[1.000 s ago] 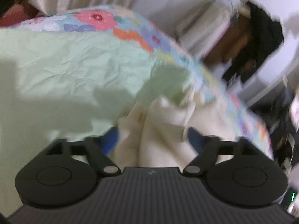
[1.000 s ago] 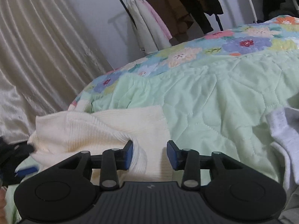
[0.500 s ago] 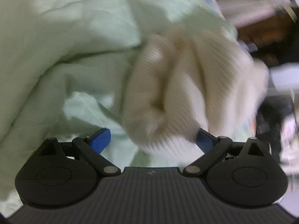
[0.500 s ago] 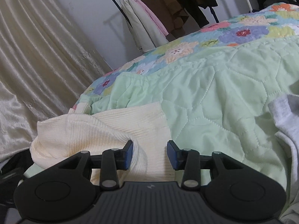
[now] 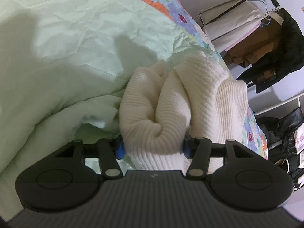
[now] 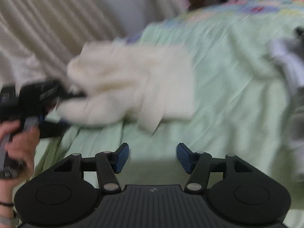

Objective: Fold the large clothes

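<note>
A cream ribbed-knit sweater (image 5: 171,110) lies bunched on the pale green quilt (image 5: 76,47). My left gripper (image 5: 153,149) is shut on a thick fold of the sweater, and the knit hides most of both blue pads. In the right wrist view, which is blurred, the sweater (image 6: 136,83) lies spread on the quilt (image 6: 228,95) ahead. My right gripper (image 6: 153,158) is open and empty over bare quilt, short of the sweater. The left gripper (image 6: 34,102) shows there at the sweater's left end, held by a hand.
A grey garment (image 6: 290,72) lies at the right of the quilt. A clothes rack (image 5: 266,28) with hanging coats stands beyond the bed. A beige curtain (image 6: 38,28) hangs behind. The quilt's floral border (image 5: 171,9) marks the far edge.
My left gripper has closed on the bunched sweater fold. My right gripper has pulled back off the sweater and opened wider, and its view has swung and blurred.
</note>
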Available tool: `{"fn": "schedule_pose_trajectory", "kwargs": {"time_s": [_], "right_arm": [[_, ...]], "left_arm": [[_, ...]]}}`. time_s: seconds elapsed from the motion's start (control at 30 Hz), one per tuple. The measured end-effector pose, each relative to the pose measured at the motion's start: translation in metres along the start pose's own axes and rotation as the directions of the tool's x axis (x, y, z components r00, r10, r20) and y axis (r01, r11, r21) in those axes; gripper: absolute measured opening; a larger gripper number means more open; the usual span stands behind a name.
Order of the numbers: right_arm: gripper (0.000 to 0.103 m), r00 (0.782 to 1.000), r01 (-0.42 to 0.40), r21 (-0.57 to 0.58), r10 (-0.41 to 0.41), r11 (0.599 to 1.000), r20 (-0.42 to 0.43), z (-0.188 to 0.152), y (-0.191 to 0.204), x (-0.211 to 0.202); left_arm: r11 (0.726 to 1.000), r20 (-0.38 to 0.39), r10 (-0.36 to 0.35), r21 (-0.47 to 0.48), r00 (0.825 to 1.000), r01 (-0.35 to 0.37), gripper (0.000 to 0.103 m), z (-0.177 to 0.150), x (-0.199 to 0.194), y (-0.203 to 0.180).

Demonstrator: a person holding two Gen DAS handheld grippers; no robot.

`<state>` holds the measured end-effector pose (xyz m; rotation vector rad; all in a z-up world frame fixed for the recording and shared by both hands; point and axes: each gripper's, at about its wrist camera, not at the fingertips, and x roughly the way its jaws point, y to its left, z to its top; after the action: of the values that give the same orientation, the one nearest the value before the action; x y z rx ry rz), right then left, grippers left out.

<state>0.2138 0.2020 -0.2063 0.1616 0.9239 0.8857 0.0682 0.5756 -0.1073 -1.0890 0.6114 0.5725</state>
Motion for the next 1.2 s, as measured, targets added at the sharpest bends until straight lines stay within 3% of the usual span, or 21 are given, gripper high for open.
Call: {"fn": "schedule_pose_trajectory", "kwargs": {"time_s": [0.07,0.1,0.17,0.2,0.23,0.3,0.37,0.43,0.5,0.53,0.6,0.67,0.73,0.77,0.83,0.93,1.0,1.1,1.2], "right_arm": [[0.058,0.999,0.029,-0.037,-0.028,0.999,0.038,0.004,0.007,0.010],[0.058,0.998,0.041,-0.054,-0.038,0.998,0.057,0.007,0.009,0.015],[0.050,0.994,0.051,-0.079,-0.043,0.996,0.101,0.015,0.009,0.026],[0.025,0.992,0.055,-0.087,-0.044,0.995,0.117,0.019,0.009,0.030],[0.006,0.991,0.054,-0.082,-0.044,0.995,0.123,0.023,0.007,0.030],[0.005,0.984,0.070,-0.102,-0.052,0.992,0.172,0.035,0.003,0.015],[0.005,0.957,0.152,-0.241,-0.081,0.959,0.279,0.043,0.024,-0.021],[0.005,0.946,0.213,-0.385,-0.091,0.898,0.312,0.046,0.048,-0.046],[0.005,0.950,0.253,-0.515,-0.108,0.819,0.294,0.047,0.068,-0.064],[0.007,0.970,0.217,-0.529,-0.120,0.820,0.212,0.045,0.065,-0.060],[0.015,0.986,0.167,-0.479,-0.151,0.861,0.074,0.041,0.047,-0.046],[0.017,0.976,0.186,-0.307,-0.212,0.933,-0.055,0.035,0.009,-0.023],[0.017,0.964,0.197,-0.165,-0.222,0.966,-0.148,0.034,-0.022,-0.016],[0.020,0.973,0.175,-0.093,-0.187,0.980,-0.137,0.040,-0.030,-0.023],[0.041,0.986,0.126,-0.058,-0.131,0.990,-0.103,0.051,-0.028,-0.023],[0.044,0.997,0.051,-0.102,-0.056,0.993,-0.046,0.067,-0.010,-0.012],[0.051,1.000,0.002,-0.133,-0.004,0.991,-0.011,0.079,0.002,-0.004],[0.052,0.996,-0.068,-0.183,0.076,0.981,0.039,0.096,0.020,0.007],[0.052,0.984,-0.134,-0.236,0.158,0.962,0.085,0.113,0.038,0.019]], "left_arm": [[1.000,0.009,0.012,0.013,1.000,-0.012,0.070,0.001,0.005,-0.004],[0.999,0.019,0.024,0.024,1.000,-0.024,0.060,0.001,0.006,-0.006],[0.997,0.058,0.040,0.064,0.997,-0.044,0.051,0.001,0.002,-0.013],[0.995,0.078,0.046,0.081,0.996,-0.052,0.047,0.001,0.000,-0.016],[0.997,0.101,0.020,0.069,0.995,-0.027,0.047,0.002,-0.006,-0.017],[0.998,0.169,-0.048,0.037,0.985,0.042,0.047,0.006,-0.025,-0.018],[0.996,0.188,-0.083,0.000,0.979,0.084,0.046,0.009,-0.042,-0.019],[0.993,0.185,-0.108,-0.031,0.977,0.116,0.046,0.009,-0.056,-0.017],[0.999,0.160,-0.053,-0.004,0.986,0.054,0.045,0.007,-0.065,-0.021],[1.000,0.145,-0.021,0.005,0.989,0.020,0.045,0.005,-0.066,-0.021],[0.998,0.091,0.063,0.014,0.994,-0.064,0.047,0.004,-0.060,-0.017],[0.987,0.015,0.161,0.019,0.987,-0.162,0.048,0.004,-0.048,-0.007],[0.983,-0.025,0.184,-0.008,0.983,-0.185,0.052,0.007,-0.036,0.005],[0.984,-0.034,0.175,-0.017,0.984,-0.176,0.053,0.009,-0.035,0.008],[0.987,-0.051,0.157,-0.034,0.986,-0.159,0.054,0.012,-0.034,0.015],[0.986,-0.064,0.165,-0.001,0.984,-0.166,0.062,0.015,-0.035,0.014],[0.984,-0.072,0.176,0.022,0.982,-0.175,0.074,0.014,-0.033,0.016],[0.982,-0.091,0.186,0.062,0.978,-0.181,0.078,0.012,-0.030,0.021],[0.988,-0.120,0.153,0.045,0.981,-0.149,0.081,0.015,-0.027,0.032]]}}
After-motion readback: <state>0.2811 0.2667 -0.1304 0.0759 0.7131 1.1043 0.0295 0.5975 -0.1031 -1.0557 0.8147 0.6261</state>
